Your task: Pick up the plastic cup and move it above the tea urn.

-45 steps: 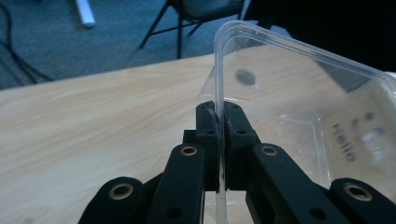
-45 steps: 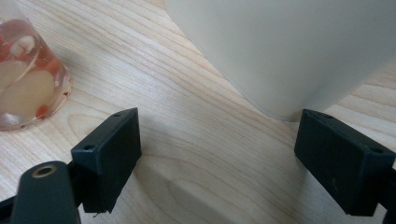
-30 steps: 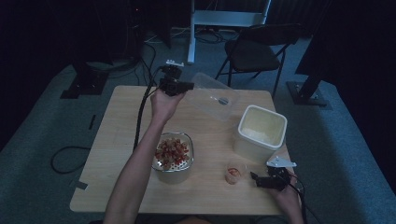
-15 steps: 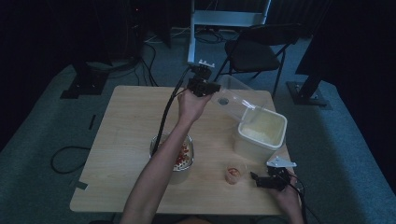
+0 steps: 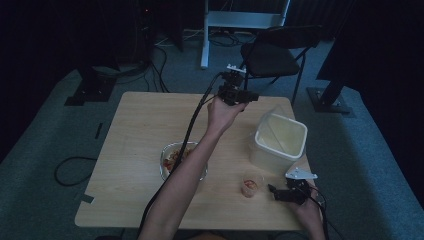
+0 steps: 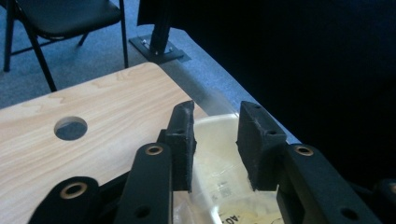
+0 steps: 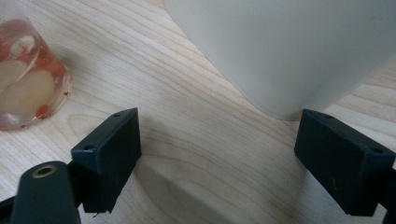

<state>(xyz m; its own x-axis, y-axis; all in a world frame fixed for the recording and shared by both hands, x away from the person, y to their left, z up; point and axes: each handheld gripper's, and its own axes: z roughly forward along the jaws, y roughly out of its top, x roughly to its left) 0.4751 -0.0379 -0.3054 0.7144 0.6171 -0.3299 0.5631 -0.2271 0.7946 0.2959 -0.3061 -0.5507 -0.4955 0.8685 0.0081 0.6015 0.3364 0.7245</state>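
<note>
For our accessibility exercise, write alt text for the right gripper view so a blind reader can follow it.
Two black jaws stand wide apart over a light wooden table, nothing between them. A white container sits just beyond them, and a small clear cup of pale and red pieces sits at the far left.

Desk: pale wood with visible grain, smooth matt finish. Tub: cream-white plastic, smooth and faintly translucent at the rim; small cup: clear glossy plastic. Jaws are matt black with a slightly rough, pitted face and brass-coloured metal eyelets; floor looks like grey-blue carpet.
</note>
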